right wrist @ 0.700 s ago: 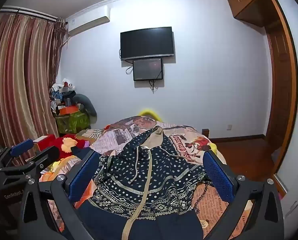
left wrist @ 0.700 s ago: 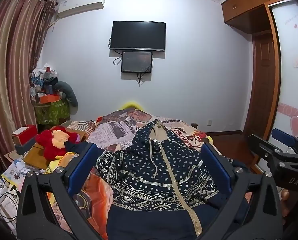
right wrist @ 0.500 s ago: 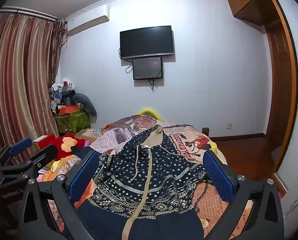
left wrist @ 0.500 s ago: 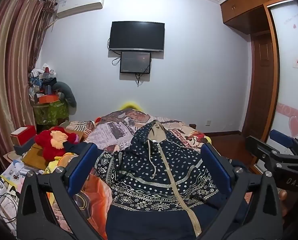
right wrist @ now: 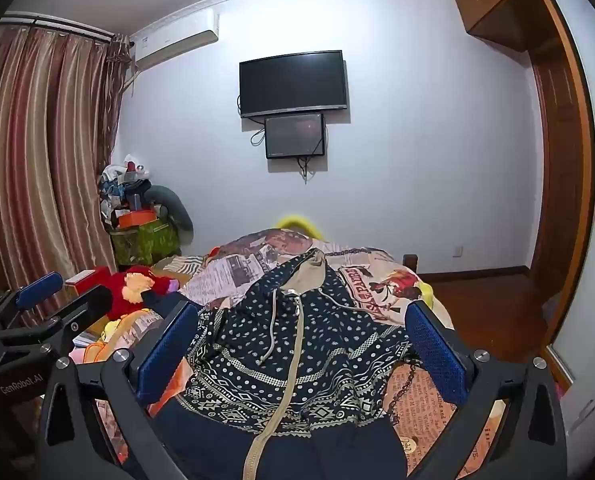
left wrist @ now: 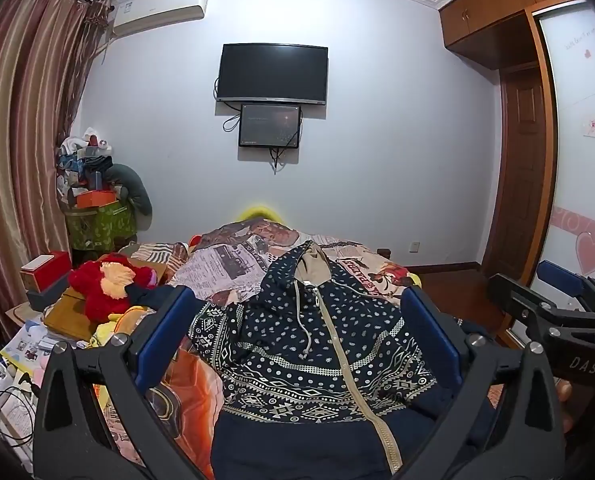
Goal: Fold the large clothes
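Observation:
A navy hooded zip jacket (left wrist: 309,344) (right wrist: 293,348) with white dots, patterned bands and a beige zipper lies spread on the bed, hood toward the far wall. My left gripper (left wrist: 297,312) hovers above its lower half, jaws wide open with nothing between the blue pads. My right gripper (right wrist: 301,324) is likewise wide open and empty above the jacket. The right gripper also shows at the right edge of the left wrist view (left wrist: 553,304). The left gripper shows at the left edge of the right wrist view (right wrist: 49,312).
The bed carries a printed newspaper-pattern quilt (left wrist: 233,264) (right wrist: 377,284). A red plush toy (left wrist: 105,284), boxes and papers crowd the left side. A cluttered green stand (right wrist: 145,240) sits by the curtains. Wooden floor and a wardrobe door (left wrist: 525,168) lie right.
Both views have shifted only slightly; the grippers stay wide open above the jacket, and the jacket has not moved.

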{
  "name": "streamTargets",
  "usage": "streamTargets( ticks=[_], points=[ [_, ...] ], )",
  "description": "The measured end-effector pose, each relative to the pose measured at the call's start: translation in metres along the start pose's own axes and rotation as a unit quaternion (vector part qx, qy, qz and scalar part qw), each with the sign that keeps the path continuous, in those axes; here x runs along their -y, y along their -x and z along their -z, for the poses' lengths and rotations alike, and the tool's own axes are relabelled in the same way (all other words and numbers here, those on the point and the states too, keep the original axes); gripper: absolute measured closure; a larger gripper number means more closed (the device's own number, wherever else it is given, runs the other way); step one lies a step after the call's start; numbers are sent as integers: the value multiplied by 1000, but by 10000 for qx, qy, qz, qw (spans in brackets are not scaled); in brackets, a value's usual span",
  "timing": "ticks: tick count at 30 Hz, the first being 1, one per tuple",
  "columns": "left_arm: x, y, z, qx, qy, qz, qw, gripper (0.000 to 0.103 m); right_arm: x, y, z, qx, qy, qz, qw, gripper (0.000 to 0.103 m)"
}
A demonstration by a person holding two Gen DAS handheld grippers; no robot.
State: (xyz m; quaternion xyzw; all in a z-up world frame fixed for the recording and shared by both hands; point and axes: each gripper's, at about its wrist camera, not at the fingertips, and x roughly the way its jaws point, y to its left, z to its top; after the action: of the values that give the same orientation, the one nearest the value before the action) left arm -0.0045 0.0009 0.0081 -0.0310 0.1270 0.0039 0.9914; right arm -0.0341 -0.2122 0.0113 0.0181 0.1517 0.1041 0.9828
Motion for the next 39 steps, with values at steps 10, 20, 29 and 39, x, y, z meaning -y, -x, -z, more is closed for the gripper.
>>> streamTargets(
  ticks=[10,20,29,39],
  points=[
    [1,-1,2,5,-10,-4,10000,0,0,0,0,-1,0,-5,10000,0],
    [0,2,-1,12,-24,-8,10000,0,-2,0,-1,-3,3,2,10000,0],
    [0,2,-1,12,-26,-22,10000,0,0,2,-3,0,6,-2,10000,0],
    [0,3,-1,10,-28,-24,10000,0,-1,3,-3,3,12,2,10000,0]
  ],
)
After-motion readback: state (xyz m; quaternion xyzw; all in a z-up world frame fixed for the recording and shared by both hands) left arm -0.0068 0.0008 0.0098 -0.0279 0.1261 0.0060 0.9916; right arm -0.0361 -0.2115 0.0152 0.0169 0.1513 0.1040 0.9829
